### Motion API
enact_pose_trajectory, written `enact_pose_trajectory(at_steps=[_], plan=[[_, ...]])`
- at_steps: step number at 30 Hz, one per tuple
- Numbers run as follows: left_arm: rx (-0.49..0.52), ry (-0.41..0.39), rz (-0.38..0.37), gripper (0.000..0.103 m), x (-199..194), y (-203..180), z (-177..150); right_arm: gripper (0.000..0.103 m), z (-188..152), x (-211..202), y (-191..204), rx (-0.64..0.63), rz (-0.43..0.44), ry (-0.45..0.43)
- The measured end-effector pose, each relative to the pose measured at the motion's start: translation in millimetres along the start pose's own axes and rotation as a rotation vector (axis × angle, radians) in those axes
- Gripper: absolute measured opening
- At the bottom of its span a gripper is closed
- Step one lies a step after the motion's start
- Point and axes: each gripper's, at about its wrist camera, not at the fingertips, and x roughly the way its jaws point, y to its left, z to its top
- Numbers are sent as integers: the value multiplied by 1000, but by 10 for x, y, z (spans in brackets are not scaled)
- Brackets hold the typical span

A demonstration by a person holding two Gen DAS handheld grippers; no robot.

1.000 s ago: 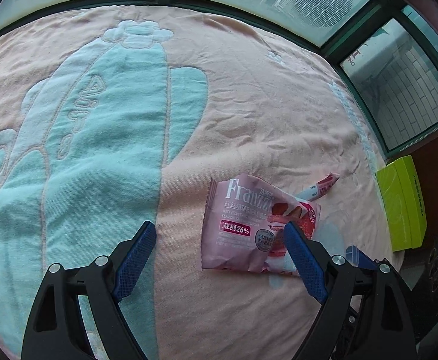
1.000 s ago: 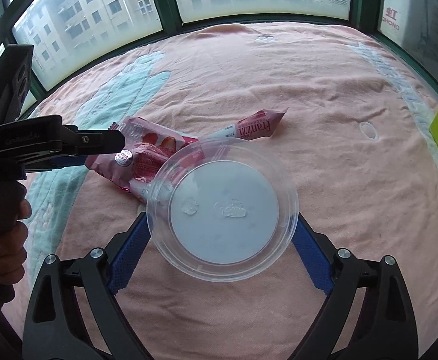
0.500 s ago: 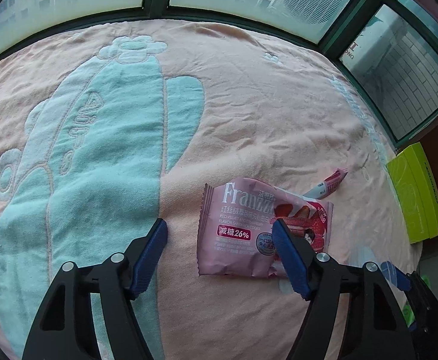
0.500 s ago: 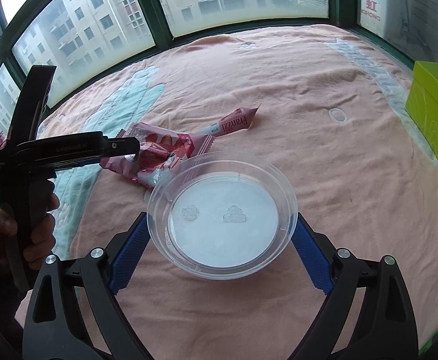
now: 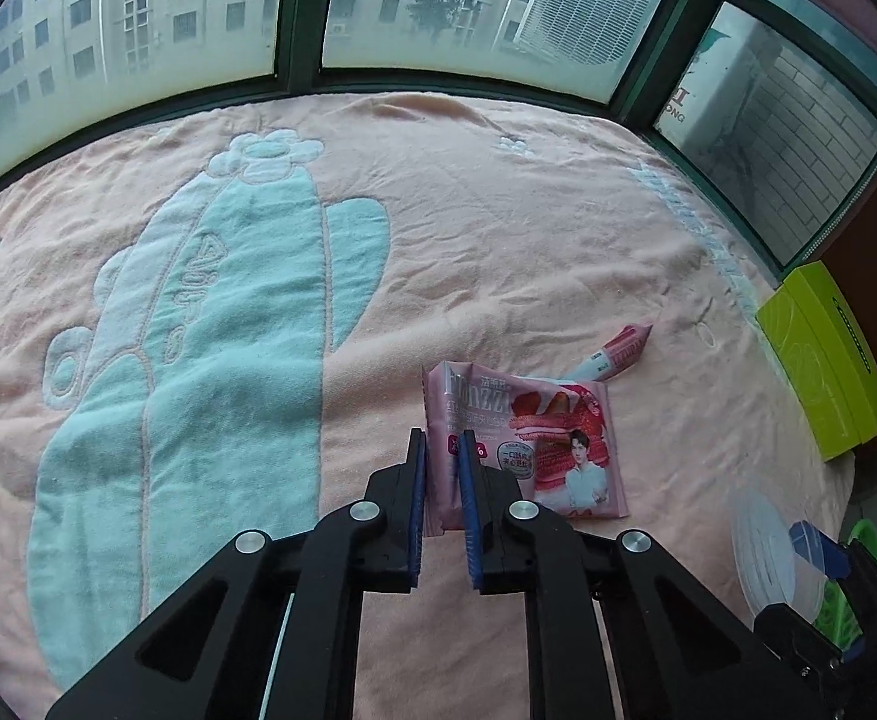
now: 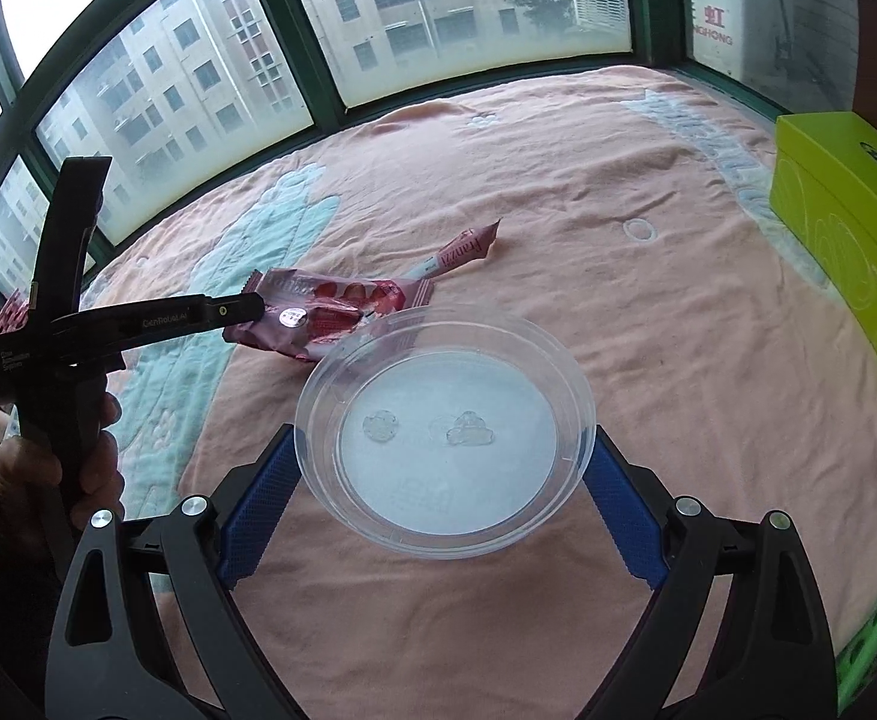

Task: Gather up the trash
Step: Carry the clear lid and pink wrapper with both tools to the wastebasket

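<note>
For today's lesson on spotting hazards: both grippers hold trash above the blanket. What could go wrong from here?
1. The left gripper pinches only the left edge of the pink wrapper; the thin foil might slip out.
2. The right gripper holds the clear plastic bowl by its smooth sides; it could pop free.
3. The small pink sachet lies uncollected and may be forgotten.

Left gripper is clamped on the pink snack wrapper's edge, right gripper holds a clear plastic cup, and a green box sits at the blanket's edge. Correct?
One error: the right gripper holds a clear plastic bowl, shallow and wide, not a cup; the right wrist view shows it. The left gripper is clamped on the pink snack wrapper, and the green box sits at the blanket's edge.
</note>
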Motion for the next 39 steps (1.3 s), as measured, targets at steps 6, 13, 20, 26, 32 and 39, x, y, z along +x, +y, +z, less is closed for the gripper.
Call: enact_pose_trajectory(at_steps=[6,13,20,26,32,39], plan=[[41,-63,-8,7,-401,-172,-93,91,-101,-323,-23,12,-16,-40],[74,-134,-64,7,-913,-416,-173,91,-269,-780,-97,33,-48,-100],[117,-166,-152,7,-1275,-769,-315,90,-495,-1232,-314,80,-102,-149],[158,-168,-227,7,-1442,-1125,-476,91,-732,-1605,-549,134,-168,-186],[219,-182,-293,7,-1607,-1526,-592,91,-957,-1875,-789,176,-248,-200],[284,-176,-362,7,-1686,-1994,-712,91,-1192,-2129,-1085,233,-331,-213]])
